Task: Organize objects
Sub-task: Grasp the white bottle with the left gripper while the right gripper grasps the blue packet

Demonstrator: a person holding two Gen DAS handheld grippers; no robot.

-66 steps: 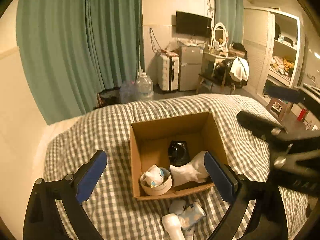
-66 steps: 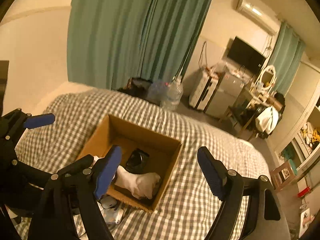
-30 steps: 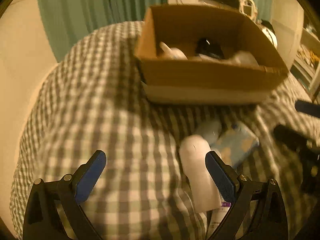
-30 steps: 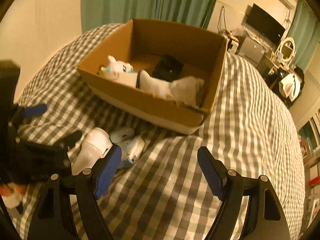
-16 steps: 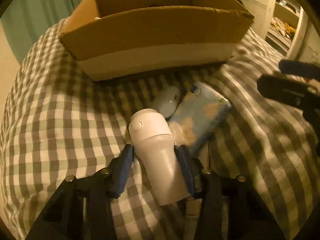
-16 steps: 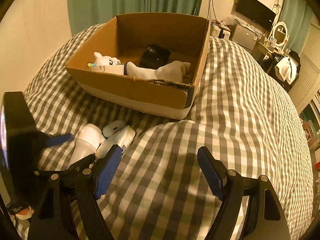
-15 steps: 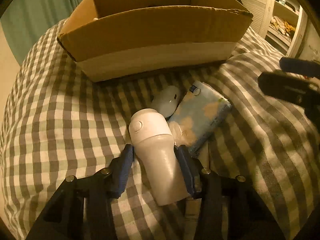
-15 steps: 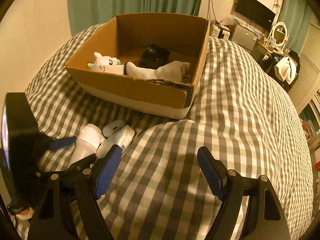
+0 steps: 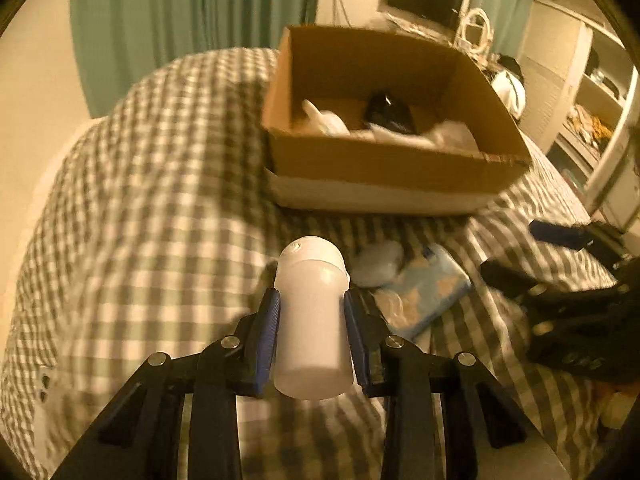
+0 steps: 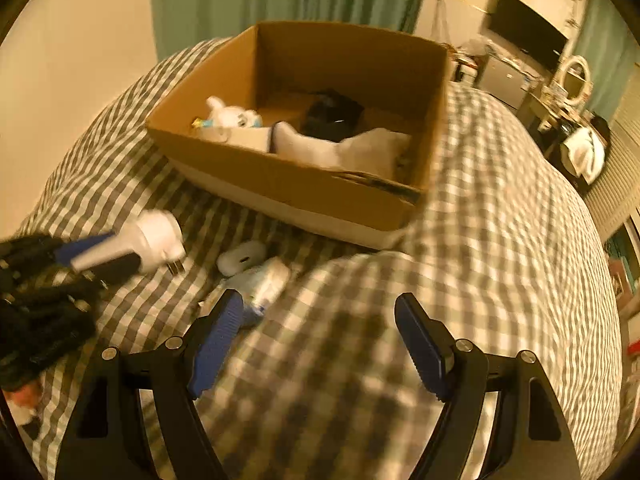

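**White bottle in our left gripper, box ahead**

Our left gripper (image 9: 312,332) is pinching a white bottle (image 9: 312,320) across its body, one blue pad on each side, with the rounded cap pointing forward toward the cardboard box (image 9: 384,168). In the right wrist view the bottle (image 10: 136,246) appears lifted clear of the checked bedspread (image 10: 500,200), though blur makes the gap hard to judge. Our right gripper (image 10: 316,340) is spread wide and carries nothing; it hovers over the bed near the leftover items.

We judge the bottle to be light, stiff plastic with a smooth, slightly tapering wall, so it could slip forward if the squeeze eases. The hold sits at mid-body, below the cap's shoulder, which looks like the sensible place: the wall is straightest there and the pads get full contact.

On the bed, between us and the box, lie a small white rounded case (image 10: 242,256) and, just beside it, a blue patterned packet (image 9: 424,292). We expect the case to be hard and slick, best taken across its short width. The packet looks soft and crushable, so a gentle grip along its long edges should suit it.

The box already contains a white plush toy (image 10: 228,118), a dark object (image 10: 332,116) and a white sock (image 10: 344,148).
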